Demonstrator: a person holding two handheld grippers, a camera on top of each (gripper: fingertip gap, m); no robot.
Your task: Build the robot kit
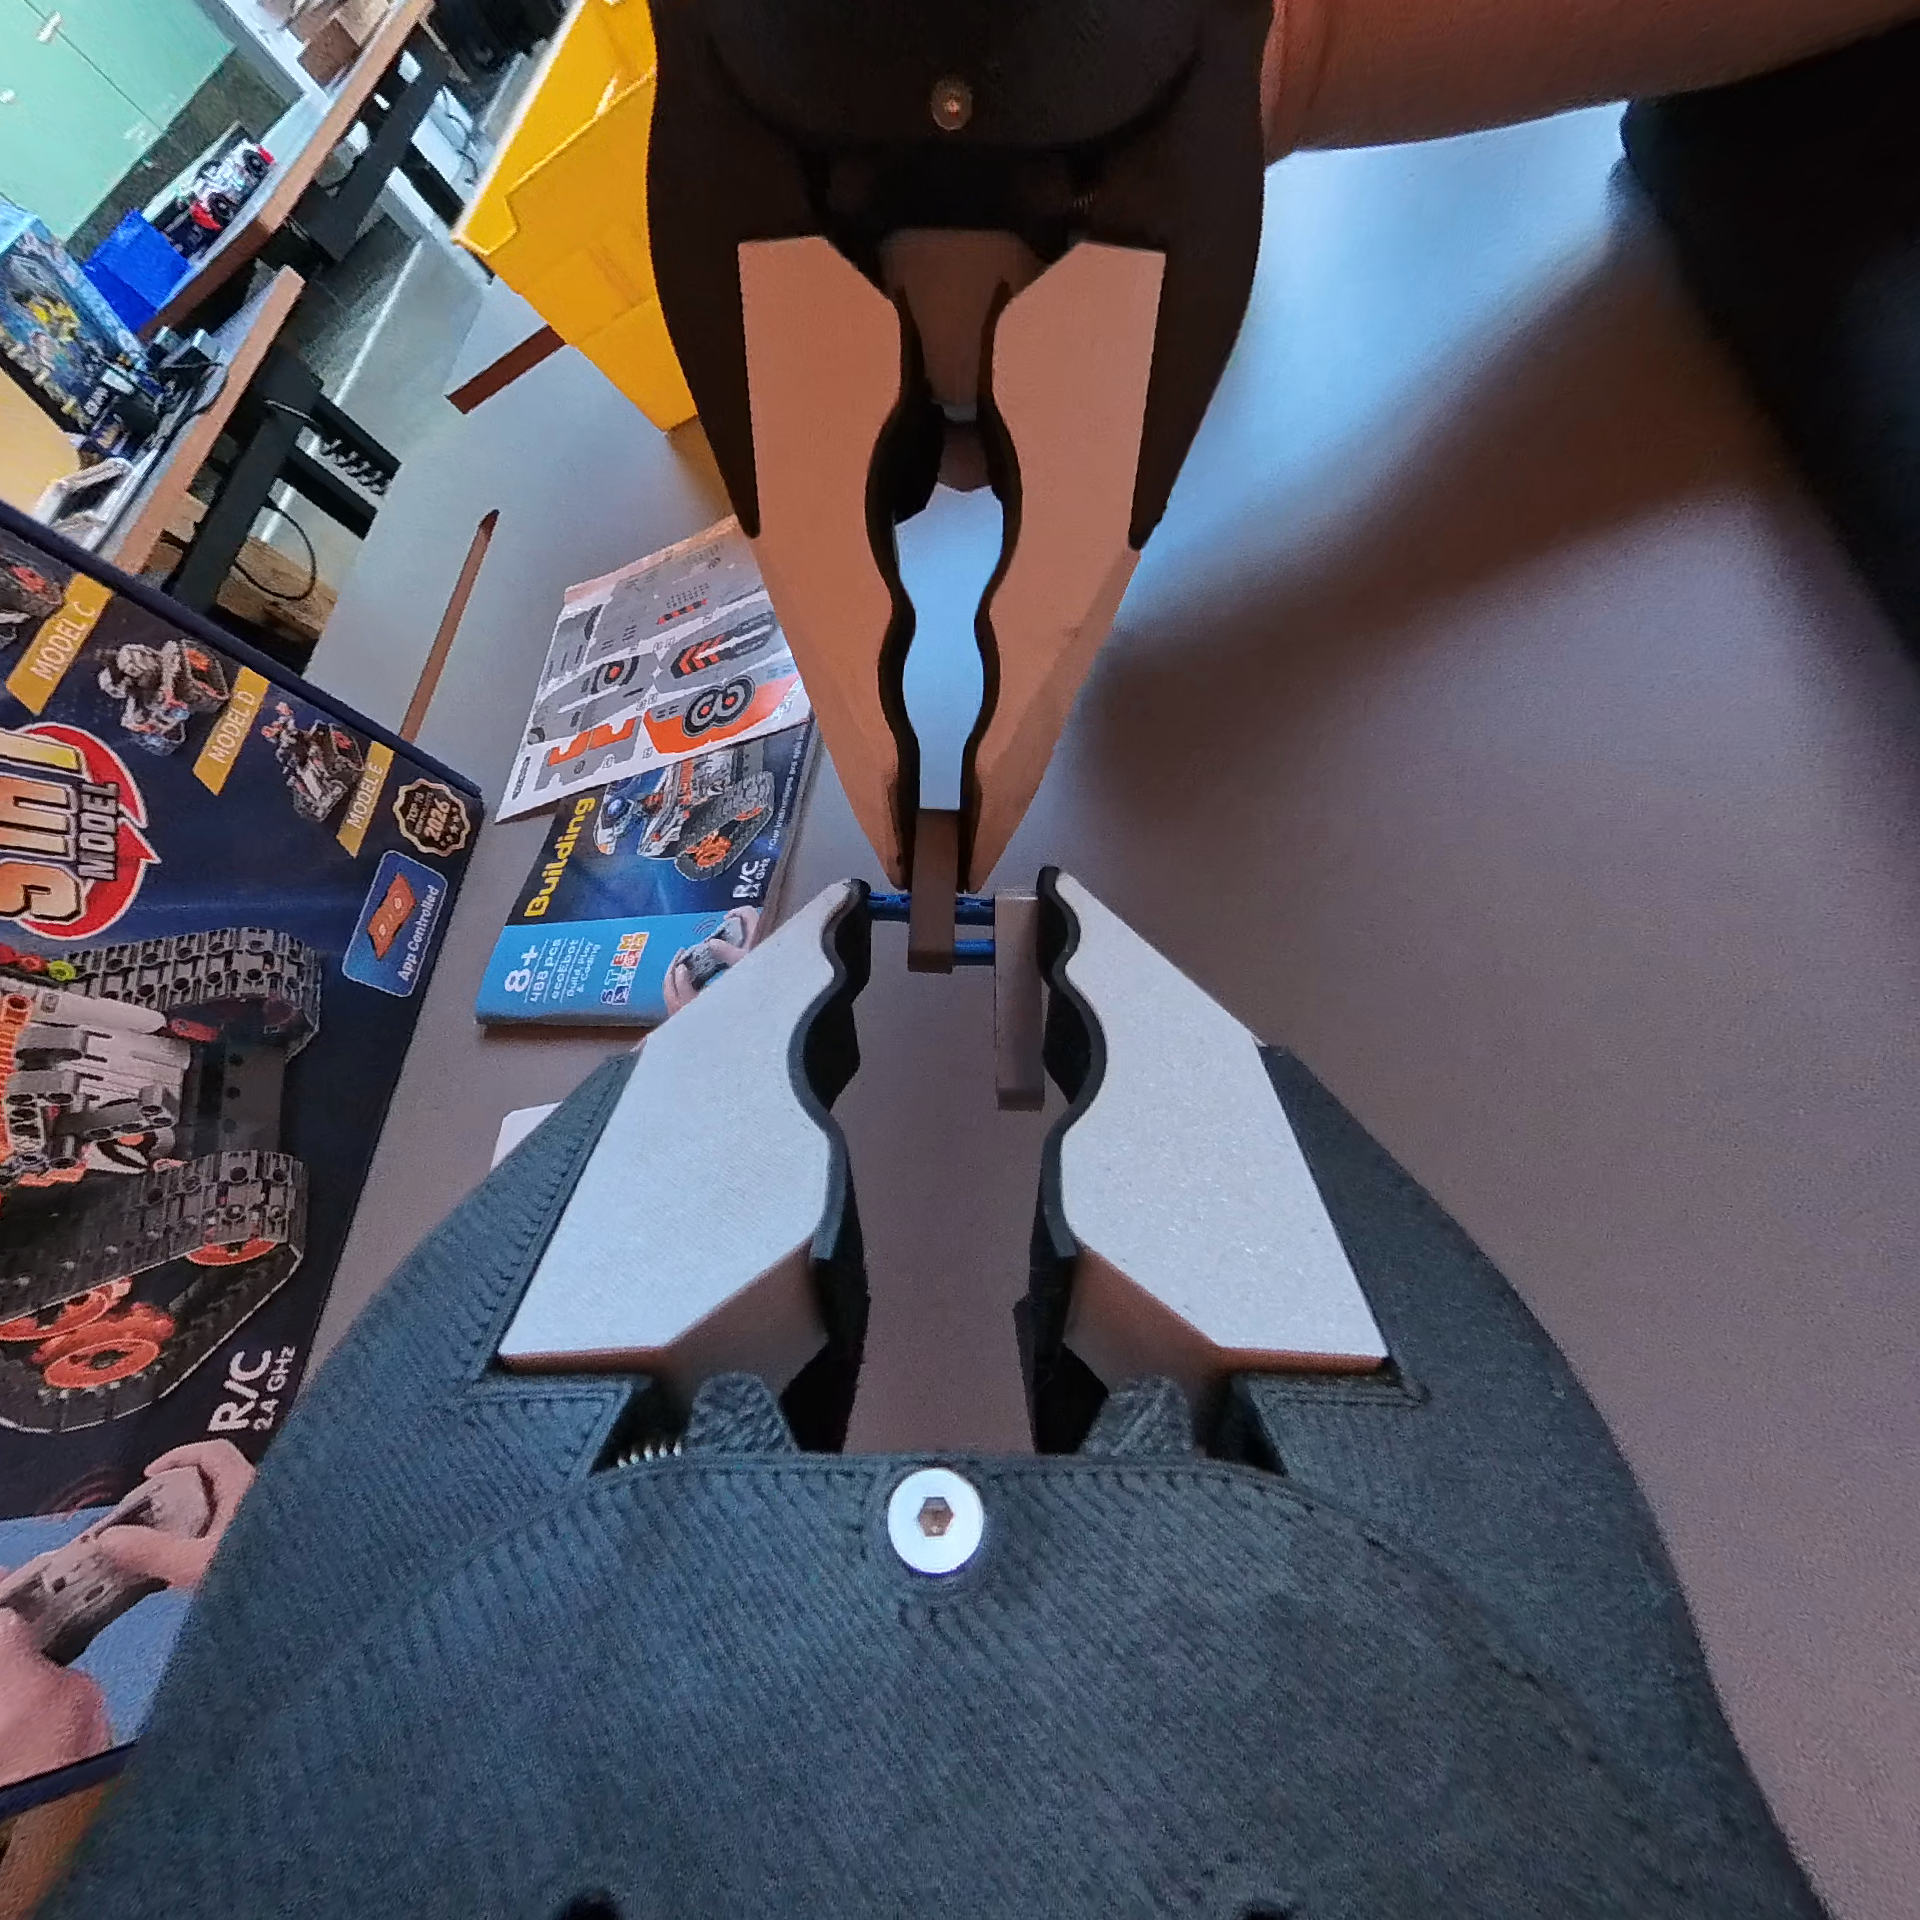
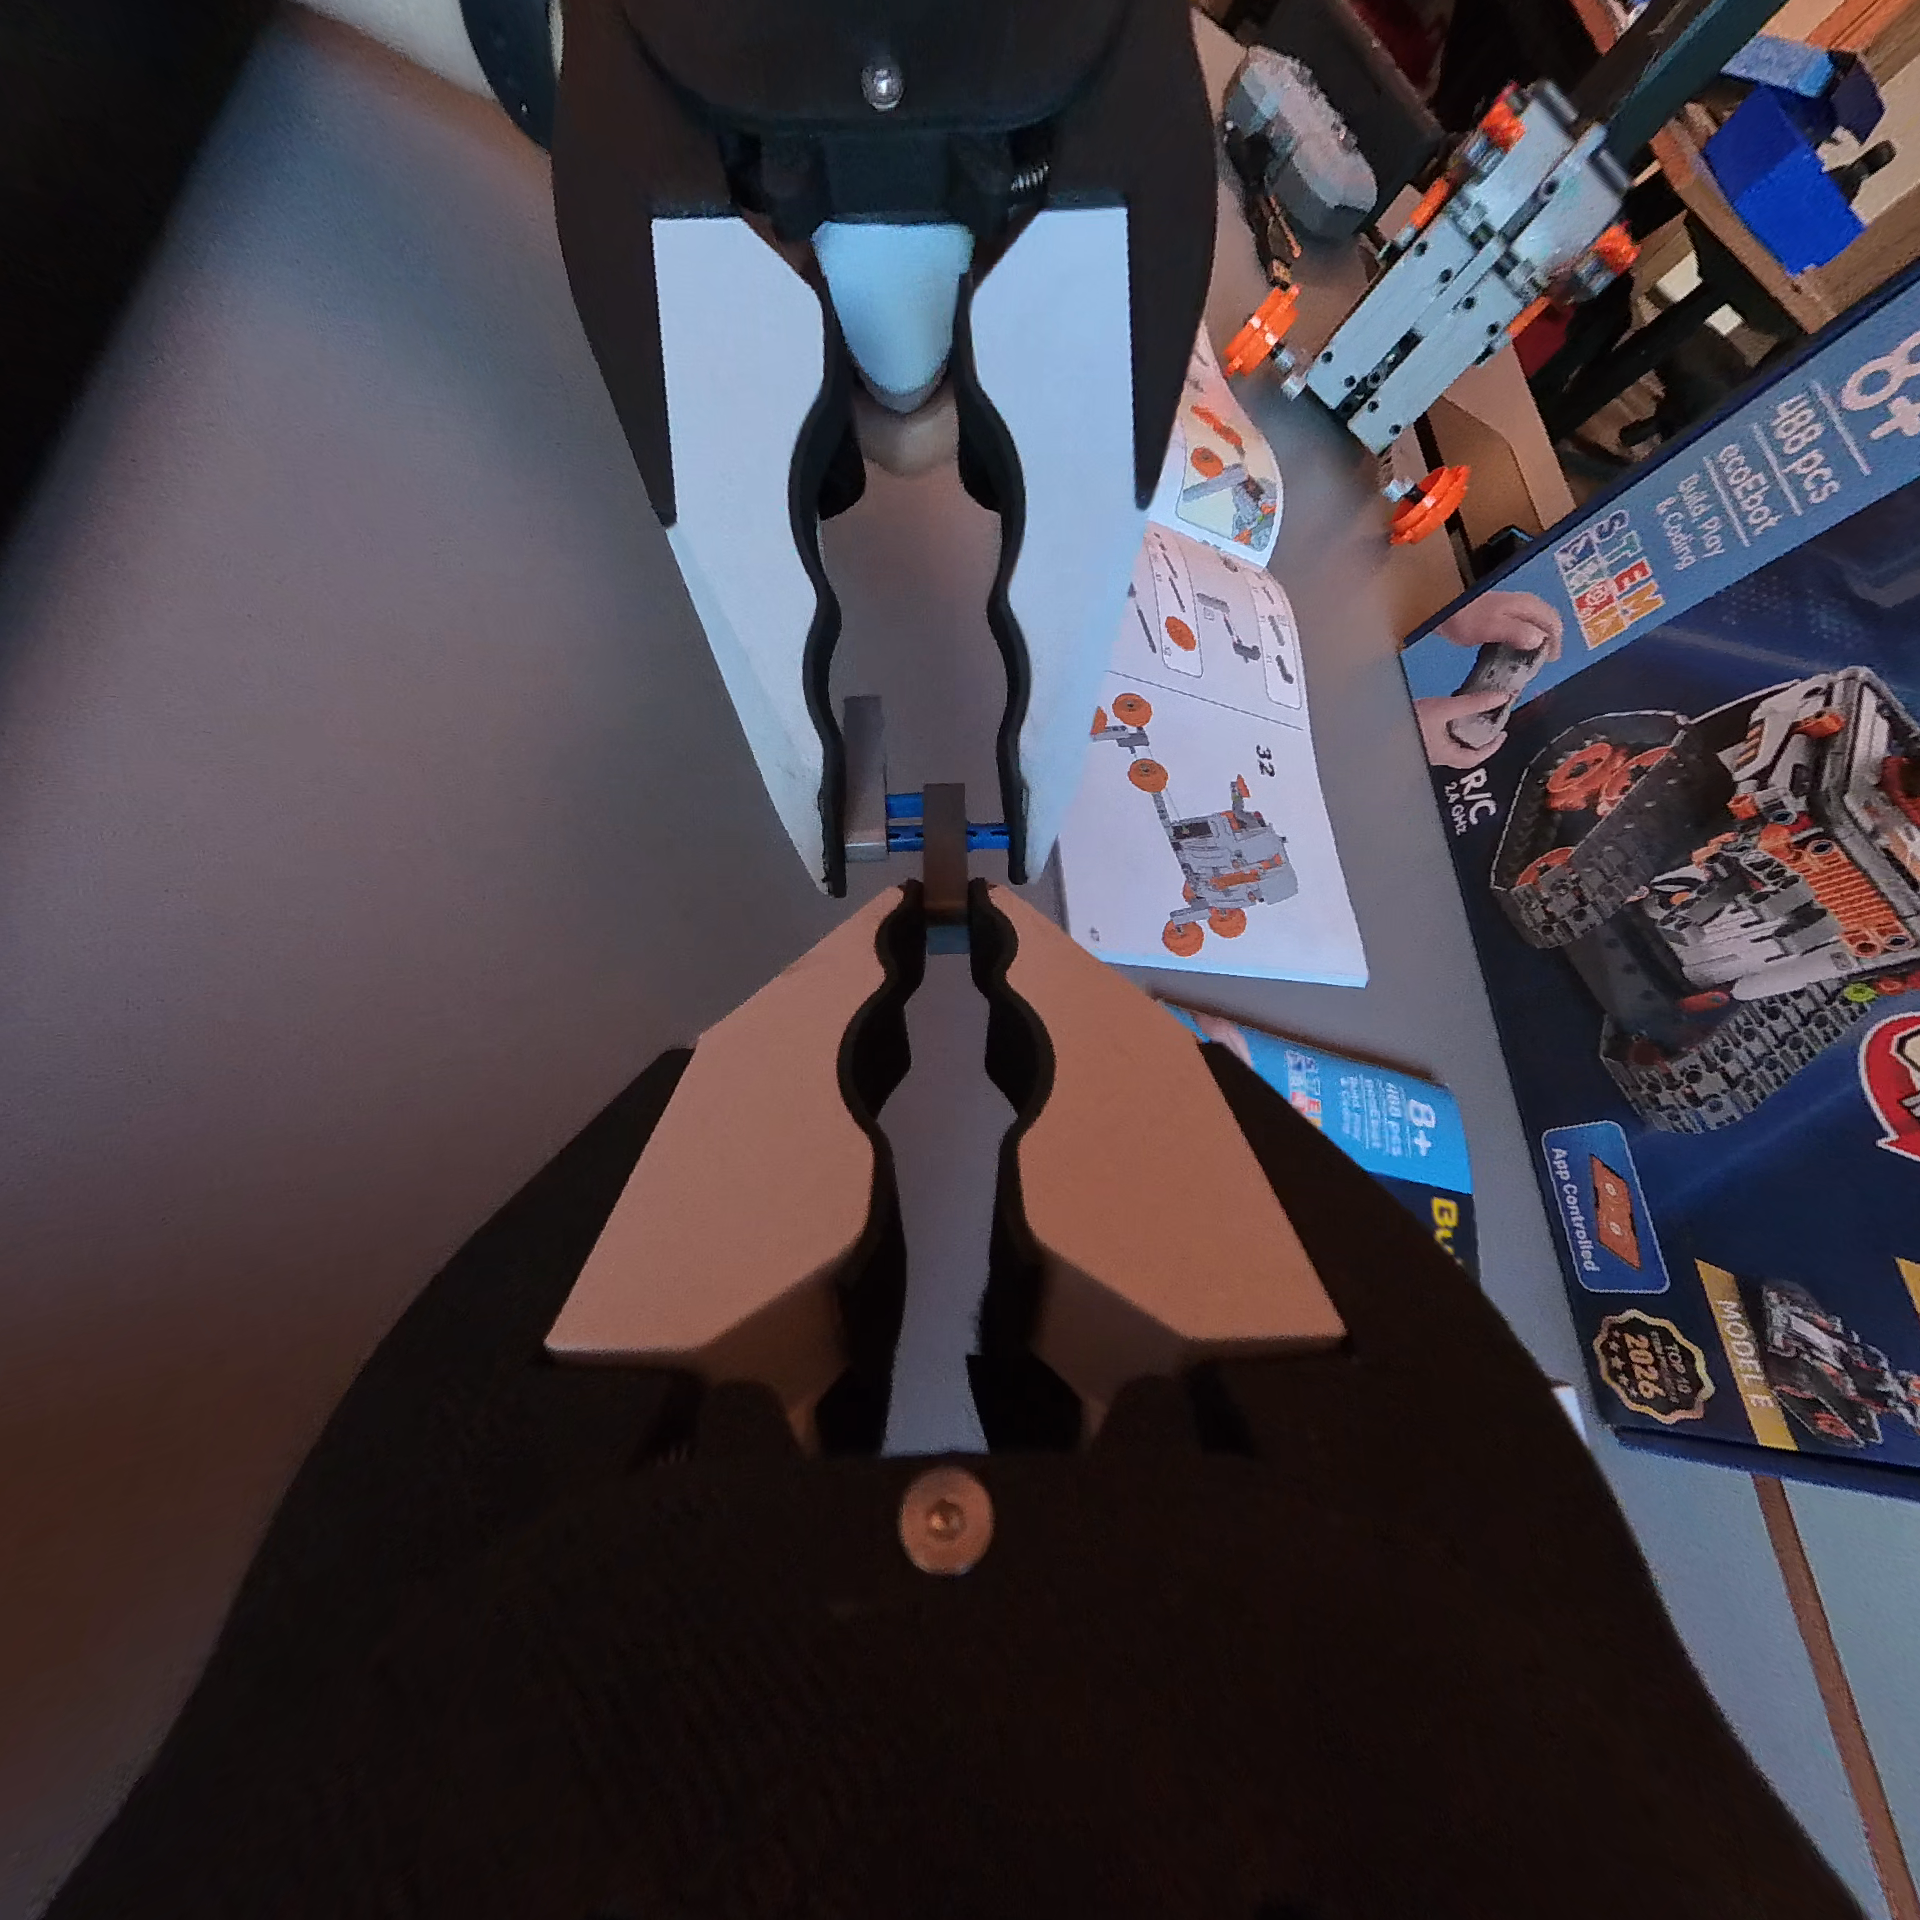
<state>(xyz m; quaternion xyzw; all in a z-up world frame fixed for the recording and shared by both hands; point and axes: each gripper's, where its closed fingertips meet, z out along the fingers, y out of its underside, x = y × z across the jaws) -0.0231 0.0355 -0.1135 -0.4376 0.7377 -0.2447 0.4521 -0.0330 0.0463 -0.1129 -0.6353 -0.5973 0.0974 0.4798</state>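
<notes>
Pinching flat beam (image 2: pixel 943 831) (blue axle (image 2: pixel 902 806)): right tool (image 2: pixel 945 896)

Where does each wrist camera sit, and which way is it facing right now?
Left wrist view: behind the left gripper, facing the right gripper; own jaws hold a thin blue plastic axle endwise; a forearm shows.
Right wrist view: behind the right gripper, facing the left; own jaws pinch a flat dark grey plastic beam.
Shared: both grippers, axle, beam, dark blue cardboard toy box.
</notes>
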